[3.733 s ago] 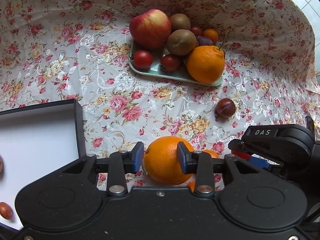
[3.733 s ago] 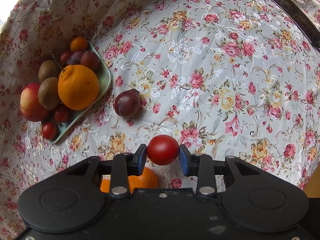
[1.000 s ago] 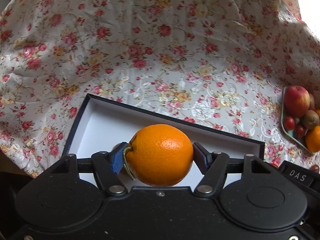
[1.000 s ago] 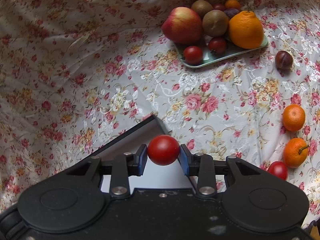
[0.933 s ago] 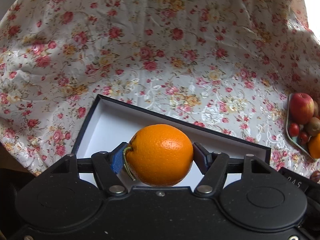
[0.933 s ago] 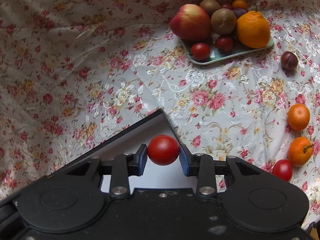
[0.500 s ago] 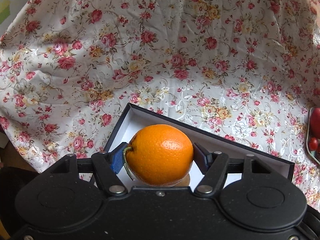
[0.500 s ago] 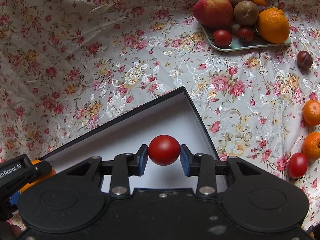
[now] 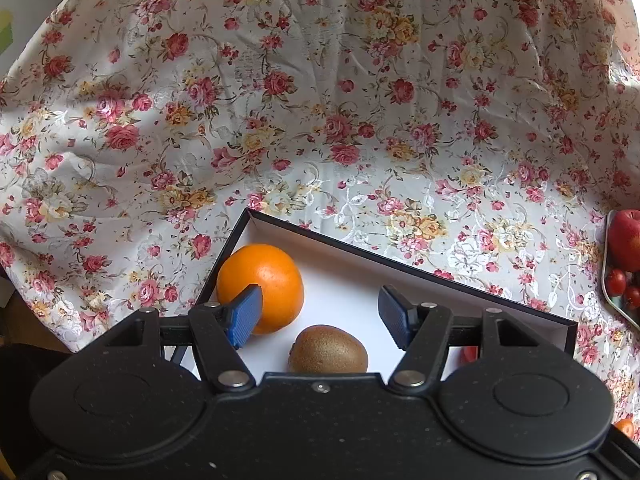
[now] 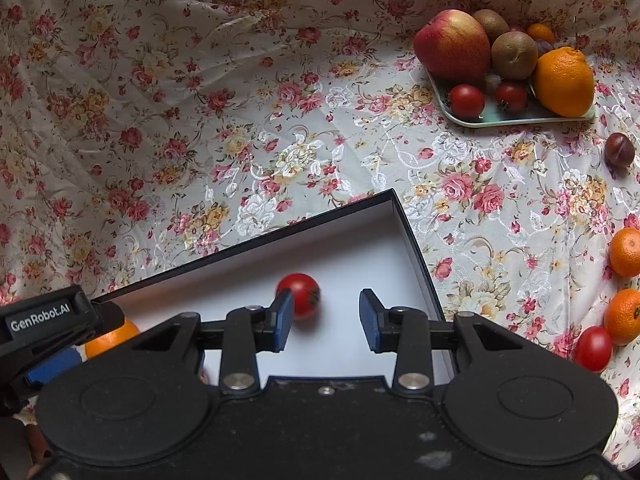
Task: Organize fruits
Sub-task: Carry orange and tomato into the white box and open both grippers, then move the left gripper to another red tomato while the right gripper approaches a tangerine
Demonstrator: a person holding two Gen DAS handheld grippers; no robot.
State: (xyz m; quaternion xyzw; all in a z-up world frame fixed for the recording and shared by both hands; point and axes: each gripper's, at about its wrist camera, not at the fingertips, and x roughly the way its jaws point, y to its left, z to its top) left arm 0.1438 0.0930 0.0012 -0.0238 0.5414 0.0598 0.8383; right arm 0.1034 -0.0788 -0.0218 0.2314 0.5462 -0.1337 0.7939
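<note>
The left claw [image 9: 320,316] is spread wide and grips nothing; its blue pads [image 9: 244,316] stand apart over the white floor of a black-walled box [image 9: 400,258]. An orange [image 9: 260,286], smooth and bright, is seen in the box's far corner at about 10 o'clock from the claw, close to both walls, and a brown fuzzy kiwi [image 9: 328,350] lies just below the claw's gap. Bare white floor is left toward 2 o'clock.

The right claw [image 10: 325,320] is likewise released, with a glossy red tomato [image 10: 300,294] resting on the box floor just beside the left pad. Open floor remains to its right, up to the box's corner [image 10: 394,200]. Beyond, on the flowered tablecloth [image 10: 200,120], a tray [image 10: 520,120] of mixed fruit is seen at 1 o'clock, with a plum [image 10: 619,150], two tangerines [image 10: 626,258] and another tomato [image 10: 594,348] loose along the 3 o'clock edge.
</note>
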